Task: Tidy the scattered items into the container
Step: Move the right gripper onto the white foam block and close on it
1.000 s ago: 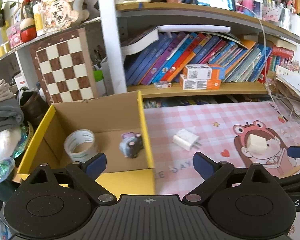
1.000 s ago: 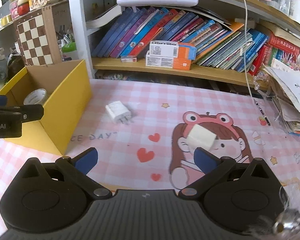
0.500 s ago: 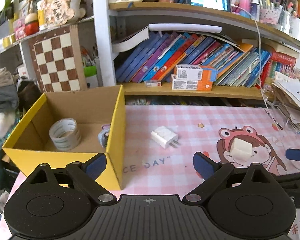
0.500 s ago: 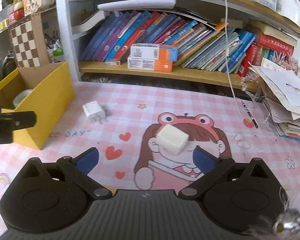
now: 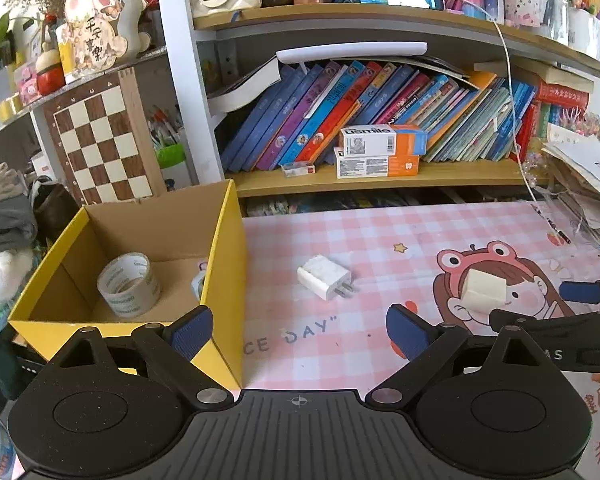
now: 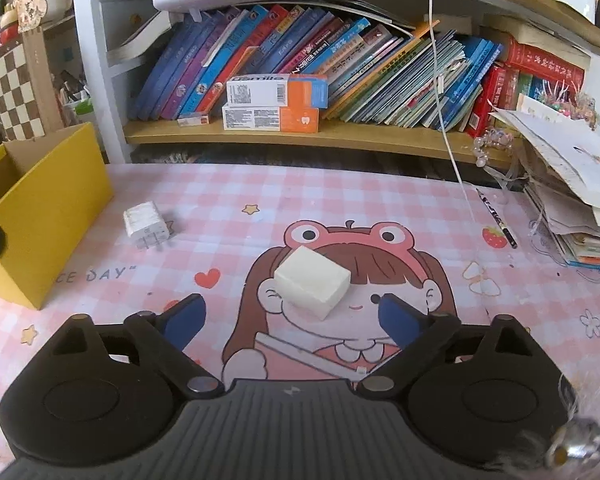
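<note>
A yellow cardboard box (image 5: 228,240) stands at the mat's left; inside are a tape roll (image 5: 129,285) and a small item mostly hidden by its wall. A white charger plug (image 5: 325,282) lies on the pink mat just right of the box; it also shows in the right wrist view (image 6: 146,224). A cream eraser block (image 6: 313,282) lies on the cartoon face, just ahead of my right gripper (image 6: 292,318), which is open and empty. My left gripper (image 5: 298,330) is open and empty, near the box's front right corner. The eraser also shows in the left wrist view (image 5: 482,290).
A bookshelf (image 6: 300,136) with leaning books and orange-white boxes (image 6: 276,102) runs along the back. Stacked papers (image 6: 572,200) crowd the right edge, with a pencil (image 6: 496,218) beside them. A chessboard (image 5: 104,144) stands behind the box. A white cable (image 6: 448,120) hangs down.
My left gripper has drawn back and to the right from over the box. My right gripper has moved toward the eraser, which now sits closer between its fingers.
</note>
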Action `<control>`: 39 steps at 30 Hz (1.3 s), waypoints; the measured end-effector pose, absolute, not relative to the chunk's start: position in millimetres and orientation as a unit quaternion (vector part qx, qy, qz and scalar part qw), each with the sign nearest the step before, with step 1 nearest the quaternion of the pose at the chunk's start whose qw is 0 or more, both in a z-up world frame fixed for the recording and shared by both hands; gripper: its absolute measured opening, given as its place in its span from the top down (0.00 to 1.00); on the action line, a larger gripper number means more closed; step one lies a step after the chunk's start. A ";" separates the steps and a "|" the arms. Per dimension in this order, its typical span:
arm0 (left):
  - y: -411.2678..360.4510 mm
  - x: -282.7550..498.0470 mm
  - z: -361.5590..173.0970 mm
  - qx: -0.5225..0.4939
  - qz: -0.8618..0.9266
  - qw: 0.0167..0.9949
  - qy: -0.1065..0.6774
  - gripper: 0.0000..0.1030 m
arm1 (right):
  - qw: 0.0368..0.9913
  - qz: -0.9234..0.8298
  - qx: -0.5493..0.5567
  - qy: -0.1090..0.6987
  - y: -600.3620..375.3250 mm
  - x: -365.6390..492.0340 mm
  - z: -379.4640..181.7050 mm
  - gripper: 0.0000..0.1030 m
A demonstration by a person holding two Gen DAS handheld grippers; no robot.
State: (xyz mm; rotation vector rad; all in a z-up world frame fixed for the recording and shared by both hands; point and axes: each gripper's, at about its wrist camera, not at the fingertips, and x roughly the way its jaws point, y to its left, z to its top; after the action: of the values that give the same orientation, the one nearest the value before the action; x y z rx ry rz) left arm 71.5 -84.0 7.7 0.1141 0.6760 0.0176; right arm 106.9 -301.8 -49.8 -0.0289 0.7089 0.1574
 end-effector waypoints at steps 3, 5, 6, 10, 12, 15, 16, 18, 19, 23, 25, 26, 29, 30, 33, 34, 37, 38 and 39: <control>-84.8 73.8 7.4 0.060 0.009 0.941 0.332 0.07 | 0.936 0.075 -0.020 0.342 -304.4 115.7 -59.9 0.14; -85.3 75.4 6.3 0.064 0.010 0.940 0.335 0.07 | 0.937 0.076 -0.025 0.340 -306.3 121.3 -66.4 0.16; -85.6 76.3 5.7 0.067 0.011 0.939 0.337 0.07 | 0.937 0.077 -0.027 0.339 -306.9 123.9 -69.5 0.17; -86.2 79.7 3.6 0.072 0.013 0.937 0.341 0.07 | 0.938 0.092 -0.050 0.331 -304.5 134.1 -79.6 0.19; -86.8 81.9 2.1 0.075 0.014 0.936 0.343 0.07 | 0.937 0.104 -0.069 0.326 -299.2 139.1 -83.9 0.19; -88.7 85.3 -1.2 0.080 0.012 0.934 0.348 0.07 | 0.935 0.115 -0.092 0.322 -292.3 147.1 -89.3 0.19; -89.5 86.6 -2.3 0.082 0.011 0.933 0.349 0.07 | 0.935 0.115 -0.096 0.322 -291.5 149.9 -90.4 0.19; -90.3 88.7 -4.2 0.083 0.007 0.932 0.352 0.07 | 0.936 0.111 -0.101 0.320 -291.0 155.1 -91.8 0.19; -90.7 89.6 -5.1 0.084 0.005 0.932 0.352 0.07 | 0.936 0.110 -0.100 0.319 -291.8 158.2 -91.8 0.19; -91.3 93.9 -8.0 0.087 -0.002 0.932 0.352 0.07 | 0.934 0.117 -0.095 0.323 -295.2 169.9 -94.1 0.19; -91.3 97.3 -9.3 0.088 -0.006 0.932 0.351 0.07 | 0.931 0.130 -0.089 0.330 -296.8 174.8 -96.1 0.19; -91.1 99.9 -9.4 0.088 -0.009 0.932 0.351 0.07 | 0.929 0.136 -0.086 0.334 -297.7 177.1 -96.8 0.19; -91.1 107.6 -8.9 0.089 -0.014 0.934 0.347 0.07 | 0.922 0.157 -0.080 0.345 -300.1 184.4 -98.2 0.19; -91.1 110.4 -8.8 0.088 -0.016 0.934 0.345 0.07 | 0.919 0.166 -0.079 0.348 -300.7 186.9 -98.1 0.19; -91.0 118.2 -10.8 0.083 -0.018 0.935 0.344 0.07 | 0.914 0.180 -0.087 0.354 -300.3 191.0 -98.1 0.19; -91.6 120.7 -12.3 0.082 -0.020 0.935 0.346 0.07 | 0.912 0.184 -0.089 0.356 -300.2 192.4 -98.1 0.19; -94.4 127.1 -17.3 0.080 -0.026 0.933 0.350 0.07 | 0.907 0.191 -0.089 0.365 -301.1 194.4 -99.7 0.19; -95.5 129.0 -19.1 0.080 -0.028 0.932 0.352 0.07 | 0.906 0.191 -0.089 0.367 -301.4 194.9 -100.4 0.19; -96.4 130.8 -20.9 0.080 -0.030 0.932 0.353 0.07 | 0.905 0.192 -0.090 0.369 -301.8 195.3 -101.2 0.22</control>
State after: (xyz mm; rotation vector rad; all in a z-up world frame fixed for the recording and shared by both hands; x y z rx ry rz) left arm 130.8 -96.4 -20.9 0.1634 0.7227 -0.0606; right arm 195.3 -301.8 -101.2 -0.1858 0.7633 0.3968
